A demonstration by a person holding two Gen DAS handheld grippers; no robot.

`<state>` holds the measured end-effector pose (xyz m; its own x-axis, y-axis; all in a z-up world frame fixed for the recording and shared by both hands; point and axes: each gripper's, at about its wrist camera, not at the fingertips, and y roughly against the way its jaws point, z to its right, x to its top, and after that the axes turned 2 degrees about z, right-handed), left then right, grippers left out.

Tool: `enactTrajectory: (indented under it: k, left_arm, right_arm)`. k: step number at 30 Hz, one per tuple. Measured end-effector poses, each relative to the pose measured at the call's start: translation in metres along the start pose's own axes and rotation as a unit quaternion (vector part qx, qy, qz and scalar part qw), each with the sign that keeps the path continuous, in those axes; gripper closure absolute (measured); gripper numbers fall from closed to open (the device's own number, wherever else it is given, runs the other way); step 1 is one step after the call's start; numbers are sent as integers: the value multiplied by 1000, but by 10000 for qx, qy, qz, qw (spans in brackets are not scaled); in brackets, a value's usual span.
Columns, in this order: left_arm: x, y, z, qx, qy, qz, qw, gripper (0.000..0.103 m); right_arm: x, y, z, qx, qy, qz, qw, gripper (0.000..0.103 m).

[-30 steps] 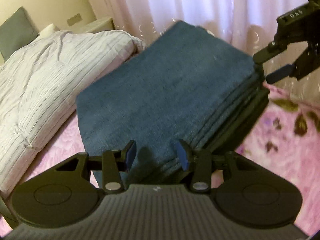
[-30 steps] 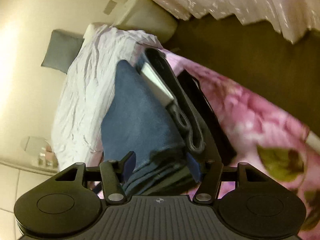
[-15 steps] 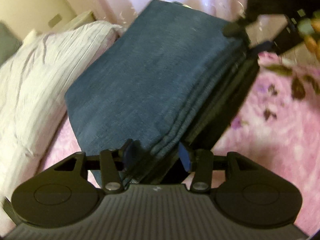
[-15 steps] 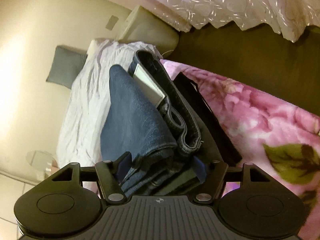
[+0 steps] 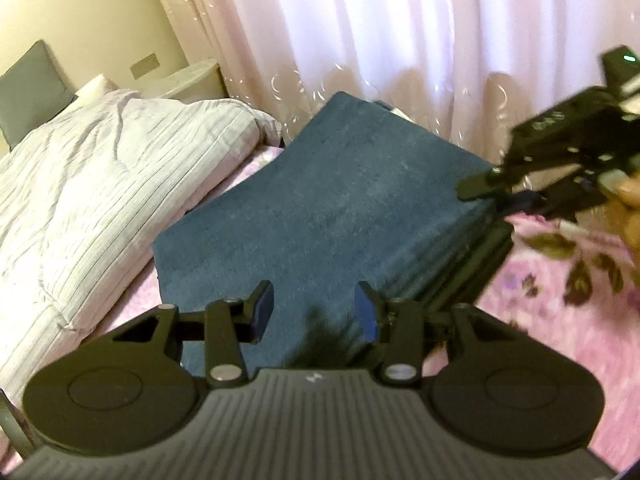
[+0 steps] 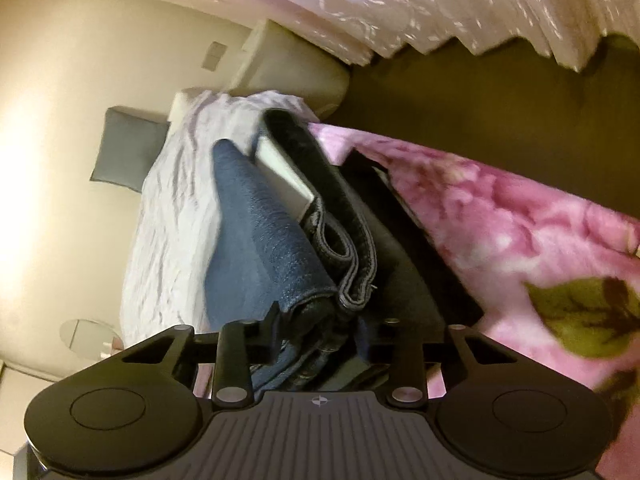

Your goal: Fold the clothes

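Folded blue jeans lie on top of a stack of folded dark clothes on the pink floral blanket. My left gripper is open and empty, just above the near edge of the jeans. My right gripper shows at the stack's far right corner. In the right wrist view, my right gripper is shut on the folded edge of the jeans. The dark clothes lie beside them there.
A white striped duvet lies left of the stack, with a grey pillow behind it. Pale curtains hang at the back. A bedside unit stands by the wall. The blanket's edge drops to a dark floor.
My left gripper has let go of the stack's near edge and pulled back above the jeans. My right gripper has closed tighter on the jeans' edge.
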<state>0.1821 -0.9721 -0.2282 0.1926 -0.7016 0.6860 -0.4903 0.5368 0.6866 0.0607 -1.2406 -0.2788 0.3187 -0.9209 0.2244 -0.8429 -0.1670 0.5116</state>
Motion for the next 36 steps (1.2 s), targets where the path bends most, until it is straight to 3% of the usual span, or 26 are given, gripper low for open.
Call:
enactTrajectory:
  k: [4, 8, 10, 11, 13, 15, 17, 20, 22, 25, 28, 29, 32, 36]
  left_arm:
    - [-9, -22, -5, -111, 89, -424, 9990, 62]
    - [-15, -20, -16, -99, 338, -459, 9983, 62]
    - [-21, -11, -25, -5, 595, -431, 9973, 62]
    - [-24, -5, -31, 64, 799, -409, 9959, 63]
    - [-31, 7, -43, 208, 1198, -375, 9919, 64]
    - [-38, 14, -55, 349, 1552, -362, 9866, 65]
    - [-45, 13, -60, 394, 1733, -382, 9833, 65]
    - [-50, 2, -61, 351, 1815, -514, 9814, 65]
    - [-53, -2, -61, 318, 1840, -550, 9809, 65]
    - [-58, -5, -61, 272, 1872, -578, 9802, 63]
    - [-62, -9, -62, 227, 1903, -606, 9796, 62]
    - [-64, -10, -62, 212, 1913, -616, 9794, 62]
    - [-68, -14, -63, 167, 1945, -644, 9787, 62]
    - [-71, -13, -63, 143, 1969, -636, 9783, 62]
  right_arm:
    - [-8, -6, 15, -196, -208, 13, 9996, 70]
    - [3, -11, 24, -94, -82, -231, 9997, 65]
    - [5, -4, 16, -204, 156, -280, 9993, 59]
    - [5, 2, 6, -346, 423, -210, 9983, 52]
    - [3, 17, -16, -671, 1070, -8, 9920, 49]
    - [-4, 29, -43, -890, 1896, 253, 9775, 49]
    - [-13, 32, -68, -828, 2565, 329, 9624, 49]
    - [-28, 11, -93, -497, 3317, -96, 9420, 49]
    - [-41, -12, -94, -670, 3757, -471, 9231, 49]
    - [-61, -43, -91, -1035, 4451, -921, 8847, 50]
    - [-88, -55, -94, -1334, 5331, -1010, 8293, 49]
    - [-92, -57, -96, -1398, 5421, -1050, 8219, 48]
    - [-73, -64, -113, -1471, 5131, -1108, 8383, 48]
    - [-28, -76, -142, -1394, 5009, -689, 8514, 48]
